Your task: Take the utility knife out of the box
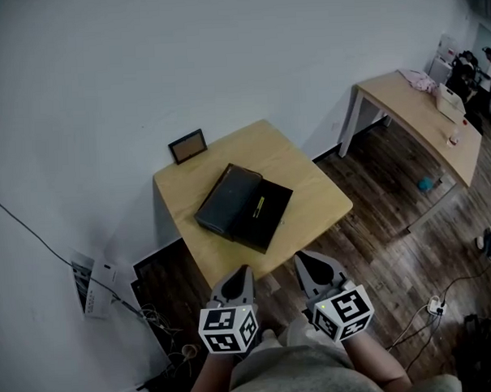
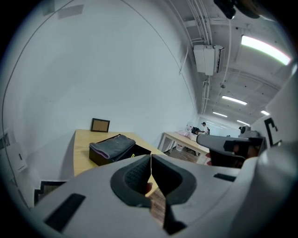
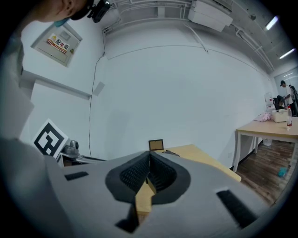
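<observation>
Ahead of both grippers: knife point(image 1: 260, 205) in the opened box point(image 1: 221, 202) on the table point(image 1: 310, 188).
Left gripper point(image 1: 241, 272) jaws together, empty; knife lies between and well beyond both, long axis pointing away; right gripper point(image 1: 303, 260) likewise closed on nothing, neither clearly nearer.

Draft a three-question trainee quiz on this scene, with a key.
1. True or false: the box on the table lies open.
2. The left claw is: A) wide open, B) shut and empty, C) shut on the knife.
3. What stands at the table's far edge, by the wall?

Key: 1 true; 2 B; 3 the picture frame.
</observation>
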Tool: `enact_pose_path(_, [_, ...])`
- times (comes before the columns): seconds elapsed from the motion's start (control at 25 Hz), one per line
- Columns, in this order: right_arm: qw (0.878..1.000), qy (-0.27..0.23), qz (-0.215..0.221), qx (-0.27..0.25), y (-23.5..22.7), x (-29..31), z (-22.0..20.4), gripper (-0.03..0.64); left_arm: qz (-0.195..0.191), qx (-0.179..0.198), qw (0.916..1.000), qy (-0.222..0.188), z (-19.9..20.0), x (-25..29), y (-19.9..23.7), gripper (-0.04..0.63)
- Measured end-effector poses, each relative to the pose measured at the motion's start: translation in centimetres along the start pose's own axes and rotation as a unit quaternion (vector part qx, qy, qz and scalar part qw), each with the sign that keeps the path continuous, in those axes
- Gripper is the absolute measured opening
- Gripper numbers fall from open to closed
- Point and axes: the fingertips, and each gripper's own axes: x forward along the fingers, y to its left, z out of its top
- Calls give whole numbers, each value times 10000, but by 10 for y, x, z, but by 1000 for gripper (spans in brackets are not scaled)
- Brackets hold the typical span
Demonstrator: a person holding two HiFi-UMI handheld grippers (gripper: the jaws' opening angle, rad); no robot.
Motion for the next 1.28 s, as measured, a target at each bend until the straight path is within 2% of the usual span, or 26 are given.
enact_pose_path(0.16, [10000,10,94,-2,-6,7,2,0,-124,-103,9997,168,-5,15,2,5])
enact_pose_path(0.32, [9998,108,147,55,-24,20,8,0,-84,-188,9994,291,-5,37,6,5])
enact_pose_path(0.56, [9992,-6,388,-95,-62,53,21,0,17,-176,9987,485,1,86,17,6])
enact_pose_path(0.6, [9991,-9,414,-112,-70,59,25,0,8,-167,9984,539,2,96,19,17])
enact_pose_path(0.64, [9990,-16,438,-120,-77,65,28,0,-14,-131,9980,622,2,106,20,74])
enact_pose_path(0.68, [9989,-21,460,-119,-83,70,32,0,-54,-67,9972,737,2,116,20,101])
enact_pose_path(0.84, [9985,-32,541,-37,-108,88,37,0,-138,321,9910,1293,-6,155,22,197])
enact_pose_path(1.08, [9981,53,611,102,-143,108,36,0,116,402,9844,1709,-10,201,37,198])
enact_pose_path(1.28, [9975,55,681,163,-163,123,37,0,248,478,9746,2175,-22,230,44,199])
